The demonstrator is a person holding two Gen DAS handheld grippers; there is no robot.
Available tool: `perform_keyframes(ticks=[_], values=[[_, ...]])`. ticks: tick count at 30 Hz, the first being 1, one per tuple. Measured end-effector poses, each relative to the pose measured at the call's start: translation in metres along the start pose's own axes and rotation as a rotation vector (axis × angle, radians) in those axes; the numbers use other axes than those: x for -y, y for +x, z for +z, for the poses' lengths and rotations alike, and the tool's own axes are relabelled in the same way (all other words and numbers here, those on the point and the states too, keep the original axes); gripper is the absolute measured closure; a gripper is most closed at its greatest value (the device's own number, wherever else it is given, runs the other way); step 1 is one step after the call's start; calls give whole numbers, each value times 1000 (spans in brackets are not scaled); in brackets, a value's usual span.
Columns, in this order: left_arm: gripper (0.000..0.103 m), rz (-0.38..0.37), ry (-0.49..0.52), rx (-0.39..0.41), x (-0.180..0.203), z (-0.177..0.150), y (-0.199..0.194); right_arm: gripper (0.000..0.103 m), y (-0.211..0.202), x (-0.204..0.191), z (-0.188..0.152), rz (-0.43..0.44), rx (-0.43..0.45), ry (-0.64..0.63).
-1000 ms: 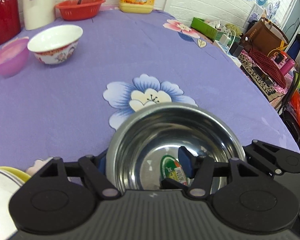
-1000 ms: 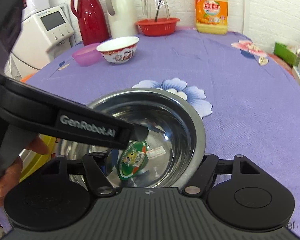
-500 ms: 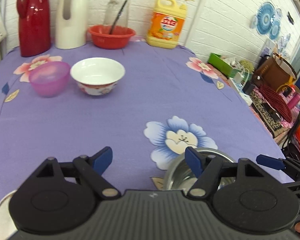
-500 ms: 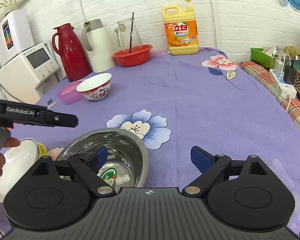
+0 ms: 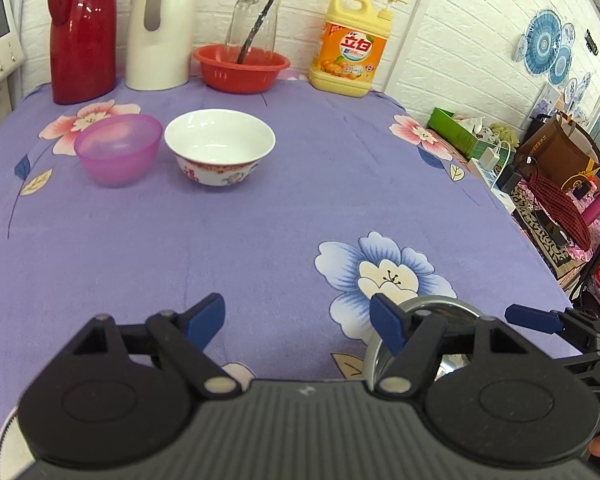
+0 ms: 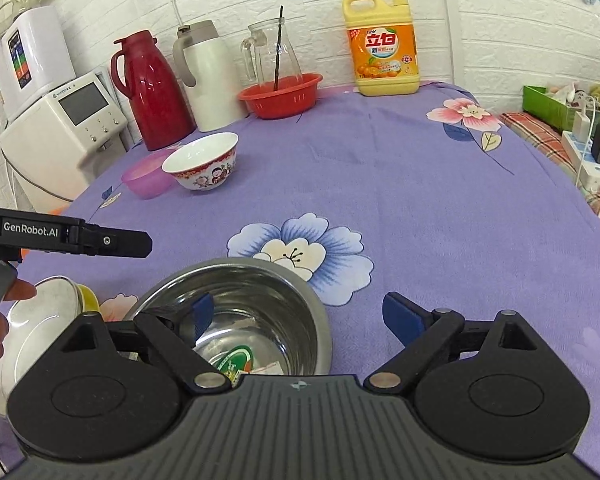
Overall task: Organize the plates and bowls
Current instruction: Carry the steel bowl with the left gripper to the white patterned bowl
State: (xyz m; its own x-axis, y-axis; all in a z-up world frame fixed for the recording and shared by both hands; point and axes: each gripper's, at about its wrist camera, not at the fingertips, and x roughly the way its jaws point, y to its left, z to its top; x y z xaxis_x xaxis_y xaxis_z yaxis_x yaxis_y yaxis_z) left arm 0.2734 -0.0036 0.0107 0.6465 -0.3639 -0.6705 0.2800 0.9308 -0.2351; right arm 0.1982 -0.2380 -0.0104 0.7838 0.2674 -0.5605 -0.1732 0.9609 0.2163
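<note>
A steel bowl (image 6: 260, 304) with a green label inside stands on the purple cloth near the front edge; its rim also shows in the left wrist view (image 5: 440, 308). My right gripper (image 6: 298, 316) is open above it, the left finger over the bowl. My left gripper (image 5: 298, 316) is open and empty, to the left of the steel bowl. A white patterned bowl (image 5: 220, 146) and a pink plastic bowl (image 5: 118, 148) stand side by side further back. A white plate (image 6: 40, 320) on a yellow dish sits at the front left.
At the back stand a red thermos (image 5: 82, 32), a white jug (image 5: 160, 28), a red basket (image 5: 240, 66) with a glass pitcher, and a yellow detergent bottle (image 5: 352, 48). Clutter and cables lie off the table's right edge (image 5: 548, 208).
Both grippers let go of the steel bowl, opened and pulled up and back. The left gripper swung left, away from the bowl. The bowl now rests on the cloth.
</note>
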Motion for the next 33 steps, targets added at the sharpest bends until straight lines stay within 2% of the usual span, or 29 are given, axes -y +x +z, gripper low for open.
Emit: perform_keyframes(ticks=[13, 21, 25, 29, 33], values=[[30, 25, 23, -12, -25, 12, 15, 0, 27, -14, 39, -3, -13, -92], [30, 53, 23, -43, -52, 26, 31, 0, 55, -39, 74, 2, -32, -241], [30, 46, 9, 7, -71, 62, 29, 0, 70, -47, 105, 26, -18, -264], [30, -2, -8, 56, -89, 113, 37, 0, 95, -55, 134, 29, 8, -256], [30, -73, -41, 26, -105, 154, 70, 0, 133, -54, 153, 59, -34, -199]])
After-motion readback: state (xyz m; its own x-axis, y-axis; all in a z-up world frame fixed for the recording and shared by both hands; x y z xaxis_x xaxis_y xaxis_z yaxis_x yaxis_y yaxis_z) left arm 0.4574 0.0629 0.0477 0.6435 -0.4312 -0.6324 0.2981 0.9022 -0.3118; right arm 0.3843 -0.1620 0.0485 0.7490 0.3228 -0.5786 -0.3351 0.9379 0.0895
